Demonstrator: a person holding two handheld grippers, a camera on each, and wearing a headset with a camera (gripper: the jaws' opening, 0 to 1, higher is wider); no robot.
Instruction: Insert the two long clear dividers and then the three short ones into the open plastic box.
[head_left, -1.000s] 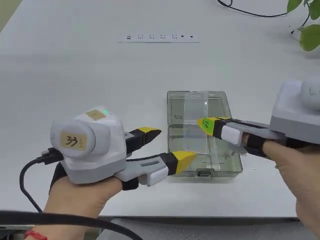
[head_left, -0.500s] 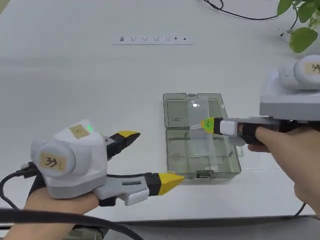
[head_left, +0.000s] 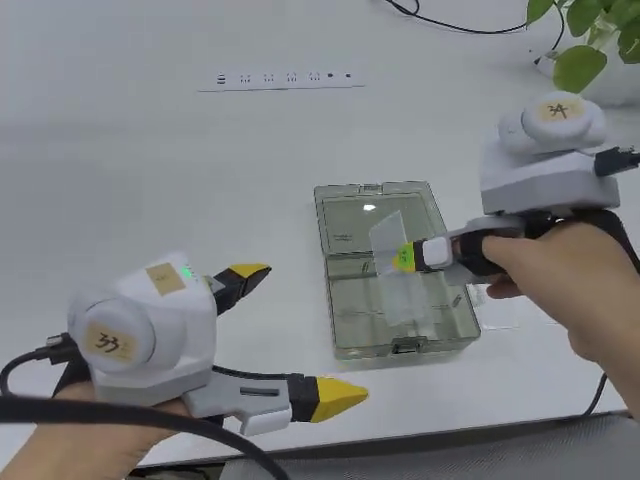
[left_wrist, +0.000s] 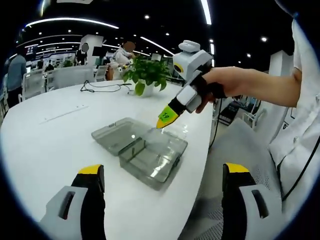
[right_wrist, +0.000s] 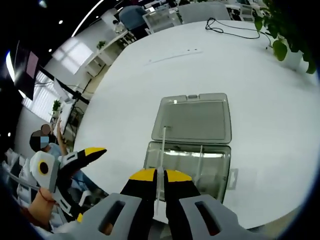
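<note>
Right gripper (head_left: 405, 258) was clamped shut on one clear divider (head_left: 398, 295), pinching its flat faces near one end. In the right gripper view the sheet ran edge-on straight out from between the closed jaws. The divider hung tilted in the air over the tray half of the open box (head_left: 336, 310), not yet seated in any slot. Could not tell from these views whether it was a long or a short one. The lid (head_left: 350, 215) lay folded back flat on the white table (head_left: 200, 180). Left gripper (head_left: 308, 333) had its jaws wide apart and held nothing, off the box's front-left corner and apart from it. A thin upright line inside the tray in the right gripper view may have been a divider already fitted, but it was too faint to confirm. Handling judgement: the divider looked thin and very light, stiff along its length but likely springy, with slick faces, so an end grip could let it pivot or slip under side load. A hold on the faces along the upper edge, nearer mid-length, would probably leave the lower edge and both ends free to enter the slots. Being clear, its edge was hard to see against the tray. The box also looked light and might slide if the divider were pressed hard — steadying it with the free gripper seemed sensible.
</note>
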